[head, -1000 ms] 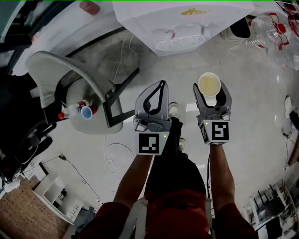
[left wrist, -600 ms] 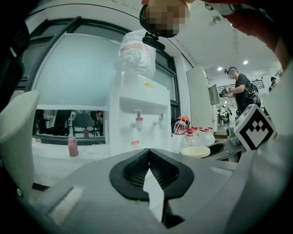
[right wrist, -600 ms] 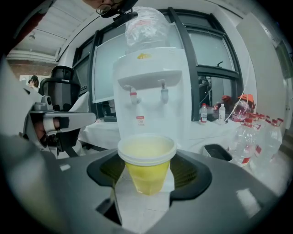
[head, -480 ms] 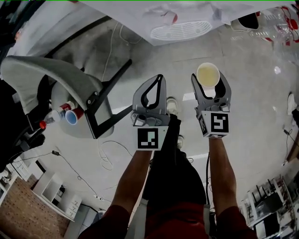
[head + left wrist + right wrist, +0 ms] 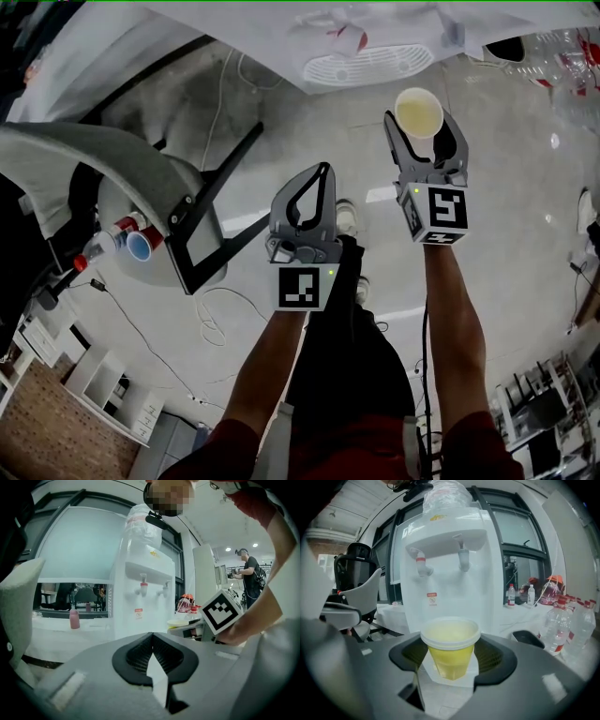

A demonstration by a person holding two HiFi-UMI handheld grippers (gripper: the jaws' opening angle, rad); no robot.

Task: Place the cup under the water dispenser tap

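Observation:
A translucent yellow cup [image 5: 450,646] with a white rim stands upright between the pads of my right gripper [image 5: 451,657], which is shut on it. In the head view the cup [image 5: 419,112] and right gripper [image 5: 419,129] hang just short of the white water dispenser's drip tray [image 5: 370,64]. The dispenser [image 5: 450,573] fills the view ahead, with a red tap [image 5: 421,565] and a pale tap [image 5: 462,557] above the cup's level. My left gripper [image 5: 314,192] is shut with nothing in it, its tips [image 5: 152,641] touching, left of the right one and further back.
A grey chair [image 5: 112,169] with black legs stands at the left, beside red and blue cups [image 5: 131,239] on a round stand. Clear bottles [image 5: 572,625] crowd the right of the dispenser. Cables [image 5: 225,314] lie on the floor. Another person [image 5: 248,573] stands far off.
My right gripper has carried the cup forward, closer to the dispenser's drip tray. The left gripper has stayed back. The chair and dispenser have shifted in the head view.

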